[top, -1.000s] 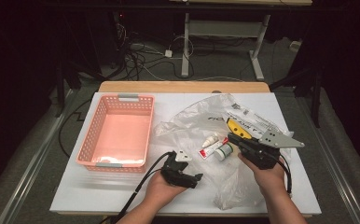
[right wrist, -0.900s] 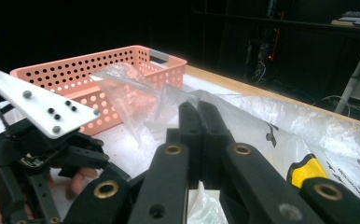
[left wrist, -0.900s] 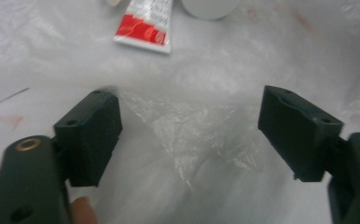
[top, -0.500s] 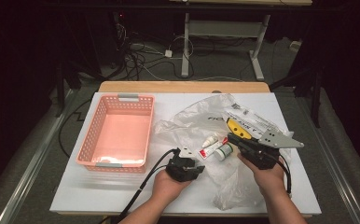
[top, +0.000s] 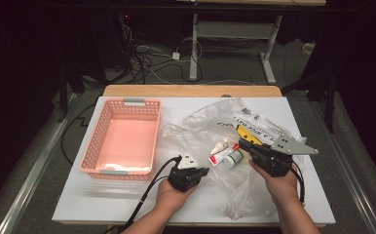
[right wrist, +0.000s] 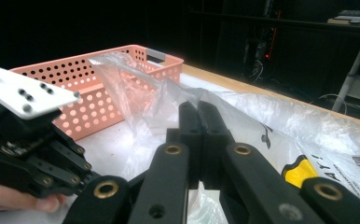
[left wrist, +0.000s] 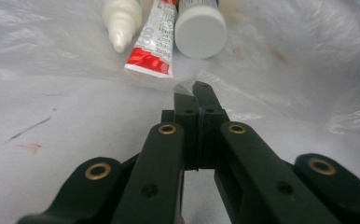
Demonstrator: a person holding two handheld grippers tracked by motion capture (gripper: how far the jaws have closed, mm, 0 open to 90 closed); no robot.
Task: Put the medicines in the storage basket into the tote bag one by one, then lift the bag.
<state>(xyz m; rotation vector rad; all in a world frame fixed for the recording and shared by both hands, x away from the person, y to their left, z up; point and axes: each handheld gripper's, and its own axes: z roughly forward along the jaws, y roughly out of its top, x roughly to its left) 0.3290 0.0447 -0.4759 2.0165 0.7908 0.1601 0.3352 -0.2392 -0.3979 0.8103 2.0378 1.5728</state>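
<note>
Two clenched claws, left (left wrist: 197,95) and right (right wrist: 199,114), each pinching the crinkled clear plastic bag (top: 210,129).

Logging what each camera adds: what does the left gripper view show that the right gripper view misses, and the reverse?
Left gripper view alone: a white dropper bottle, a red-and-white tube and a white-capped jar, lying side by side just beyond its shut tongs, which pinch a bit of film. Right gripper view alone: the pink basket, the wooden table edge and the other hand's gripper. Both show the clear plastic bag.
</note>
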